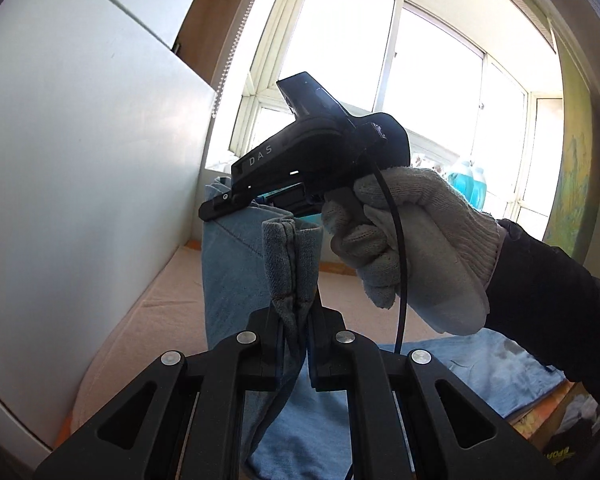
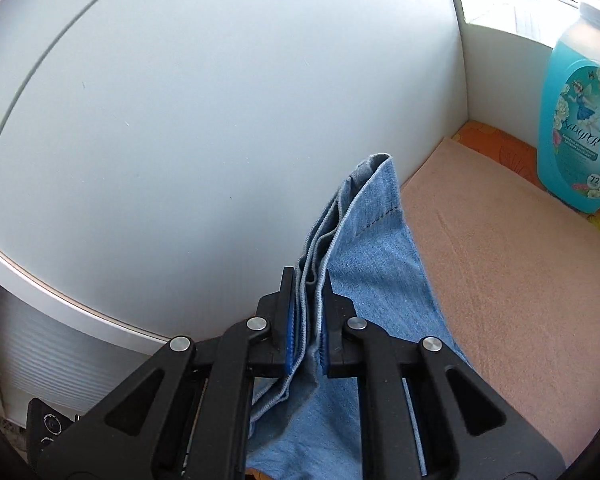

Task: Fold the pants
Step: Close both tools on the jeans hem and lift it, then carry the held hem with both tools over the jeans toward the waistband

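Note:
Light blue denim pants [image 1: 232, 280] hang lifted above a pink towel-covered surface [image 1: 156, 300]. My left gripper [image 1: 294, 320] is shut on a thick seamed edge of the pants. Just ahead of it, my right gripper [image 1: 236, 204], held by a white-gloved hand [image 1: 412, 248], pinches the cloth's upper corner. In the right wrist view my right gripper [image 2: 308, 304] is shut on several stacked layers of the pants [image 2: 372, 248], with the hemmed end sticking up past the fingers. The rest of the pants drapes down onto the surface.
A white panel [image 1: 80, 160] stands close on the left. Bright windows [image 1: 380, 60] are behind. A blue detergent bottle [image 2: 576, 120] stands on the orange patterned surface at the far right corner. The pink towel [image 2: 520, 280] spreads to the right.

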